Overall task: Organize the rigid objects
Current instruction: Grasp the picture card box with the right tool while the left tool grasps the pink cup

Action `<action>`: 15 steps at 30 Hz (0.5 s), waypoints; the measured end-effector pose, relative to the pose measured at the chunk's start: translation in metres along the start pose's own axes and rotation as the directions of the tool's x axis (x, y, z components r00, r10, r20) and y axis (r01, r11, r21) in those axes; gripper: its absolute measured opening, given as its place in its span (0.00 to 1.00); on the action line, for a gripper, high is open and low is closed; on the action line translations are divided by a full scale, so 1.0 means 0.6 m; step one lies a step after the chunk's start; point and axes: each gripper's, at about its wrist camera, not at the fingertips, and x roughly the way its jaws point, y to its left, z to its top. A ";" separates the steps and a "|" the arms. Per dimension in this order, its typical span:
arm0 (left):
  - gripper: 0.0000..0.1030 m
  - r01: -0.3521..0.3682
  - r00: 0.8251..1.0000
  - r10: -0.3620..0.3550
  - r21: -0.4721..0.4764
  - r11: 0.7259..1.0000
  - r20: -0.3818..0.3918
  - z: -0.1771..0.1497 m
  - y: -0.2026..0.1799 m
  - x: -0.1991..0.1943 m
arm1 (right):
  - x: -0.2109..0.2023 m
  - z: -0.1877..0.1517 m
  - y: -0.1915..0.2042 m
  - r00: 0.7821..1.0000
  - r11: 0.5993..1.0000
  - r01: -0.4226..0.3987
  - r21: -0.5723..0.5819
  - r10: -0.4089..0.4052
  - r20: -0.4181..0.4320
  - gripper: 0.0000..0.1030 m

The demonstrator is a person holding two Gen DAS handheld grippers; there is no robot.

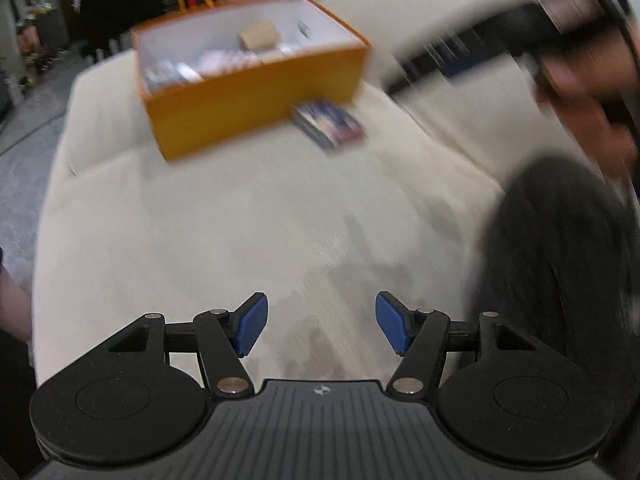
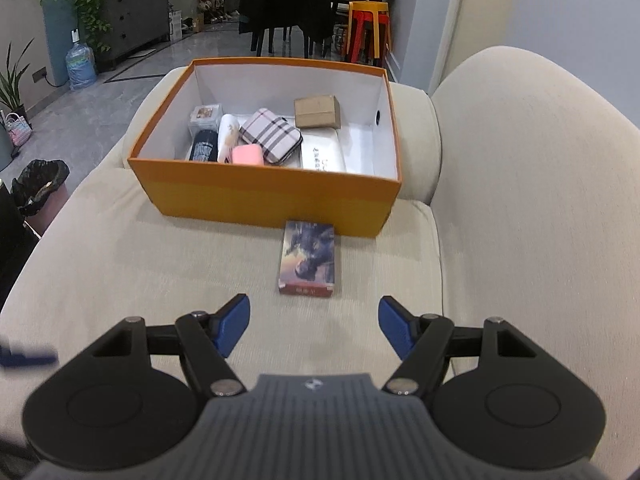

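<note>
Cream sofa (image 2: 520, 200); grey floor (image 2: 100, 112); dark cabinet (image 2: 136, 16) behind.

Bare cream sofa cushion (image 2: 160, 264) lies open ahead of the right gripper (image 2: 314, 326); just beyond, a flat picture-printed card box (image 2: 307, 258) blocks the centre, touching the orange cardboard box (image 2: 264, 200) behind.

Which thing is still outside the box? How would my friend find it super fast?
Look at the cream sofa and find the big orange box sitting on it. Right in front of the box, flat on the cushion, lies a small picture box with a dark printed cover. It is the only item outside the orange box.
</note>
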 end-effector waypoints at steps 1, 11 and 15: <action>0.71 0.008 1.000 -0.008 0.005 1.000 -0.017 -0.013 -0.009 0.002 | -0.002 -0.003 0.001 1.000 1.000 0.000 0.001 0.000 0.000 0.69; 0.71 0.088 0.984 -0.071 0.094 0.992 -0.166 -0.097 -0.079 0.024 | -0.013 -0.010 0.000 1.000 1.000 0.007 0.005 -0.007 0.005 0.69; 0.73 0.124 0.967 -0.088 0.140 0.982 -0.238 -0.113 -0.093 0.045 | -0.012 -0.011 0.001 1.000 1.000 0.006 0.005 -0.006 0.005 0.70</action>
